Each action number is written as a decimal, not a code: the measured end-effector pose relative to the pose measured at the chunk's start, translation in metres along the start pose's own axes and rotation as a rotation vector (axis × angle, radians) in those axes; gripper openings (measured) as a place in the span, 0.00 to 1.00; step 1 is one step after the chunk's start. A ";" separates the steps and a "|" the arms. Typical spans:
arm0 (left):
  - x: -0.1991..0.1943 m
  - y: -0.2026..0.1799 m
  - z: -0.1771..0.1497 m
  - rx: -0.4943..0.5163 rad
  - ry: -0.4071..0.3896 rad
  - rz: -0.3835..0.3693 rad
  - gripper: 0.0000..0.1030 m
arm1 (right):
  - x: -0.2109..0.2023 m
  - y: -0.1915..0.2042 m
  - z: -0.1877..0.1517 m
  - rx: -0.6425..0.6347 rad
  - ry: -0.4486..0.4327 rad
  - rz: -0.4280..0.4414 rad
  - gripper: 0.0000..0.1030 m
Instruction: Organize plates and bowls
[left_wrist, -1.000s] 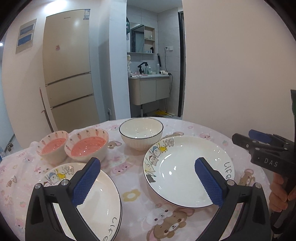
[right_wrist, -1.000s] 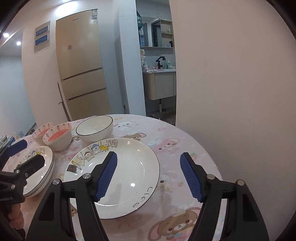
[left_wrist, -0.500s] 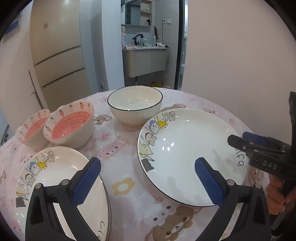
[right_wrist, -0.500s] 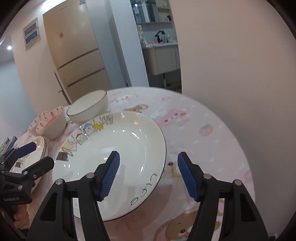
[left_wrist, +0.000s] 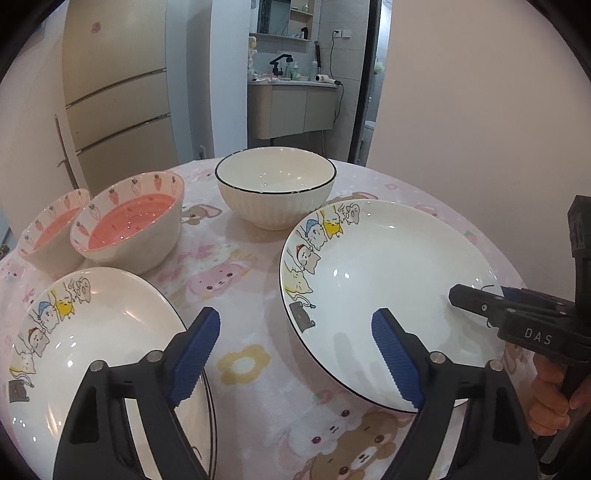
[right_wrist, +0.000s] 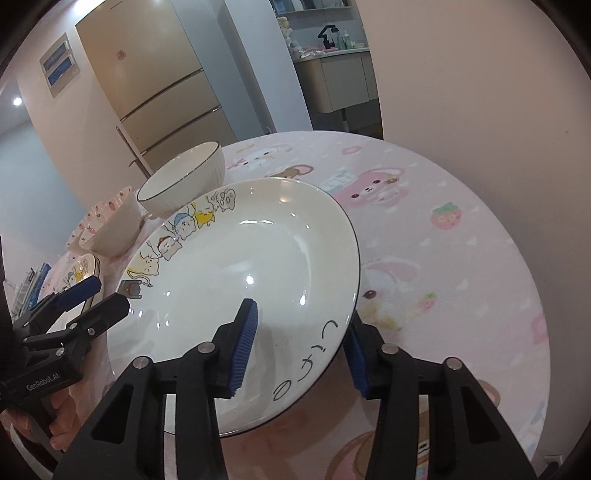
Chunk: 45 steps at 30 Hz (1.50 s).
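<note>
Both claws closing: right claw (right_wrist: 301, 347) straddles plate (right_wrist: 236, 280) rim, untouched; left claw (left_wrist: 295, 363) wide over tablecloth (left_wrist: 236, 280).

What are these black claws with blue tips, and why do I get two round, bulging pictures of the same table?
No robot here: a person holds a pair of tongs in each hand, each with a wide-angle camera looking along its fingers. One picture is from the left tongs, the other from the right tongs.

On the pink cartoon tablecloth stand a white bowl, two strawberry bowls and plates.

The right tongs have just been closing astride the rim of the large cat plate, not yet gripping. The left tongs hover open, also narrowing.
</note>
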<state>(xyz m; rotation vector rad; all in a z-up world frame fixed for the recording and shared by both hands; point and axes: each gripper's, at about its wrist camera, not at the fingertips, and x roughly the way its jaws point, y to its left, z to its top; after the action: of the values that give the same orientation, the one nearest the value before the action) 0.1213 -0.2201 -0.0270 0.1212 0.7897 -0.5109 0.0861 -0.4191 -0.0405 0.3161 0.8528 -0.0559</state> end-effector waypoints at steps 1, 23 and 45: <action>0.000 0.000 0.000 -0.002 0.002 -0.003 0.84 | 0.000 0.001 0.000 -0.007 0.003 -0.009 0.39; 0.005 -0.002 -0.004 0.015 0.076 -0.084 0.31 | -0.003 -0.018 0.005 0.063 0.045 0.041 0.16; 0.027 0.016 0.024 -0.117 0.130 -0.076 0.17 | -0.001 -0.021 0.013 0.095 0.050 0.001 0.13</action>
<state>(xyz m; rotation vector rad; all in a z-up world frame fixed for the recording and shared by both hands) 0.1604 -0.2237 -0.0307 0.0157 0.9523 -0.5312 0.0908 -0.4430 -0.0372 0.4082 0.9011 -0.0881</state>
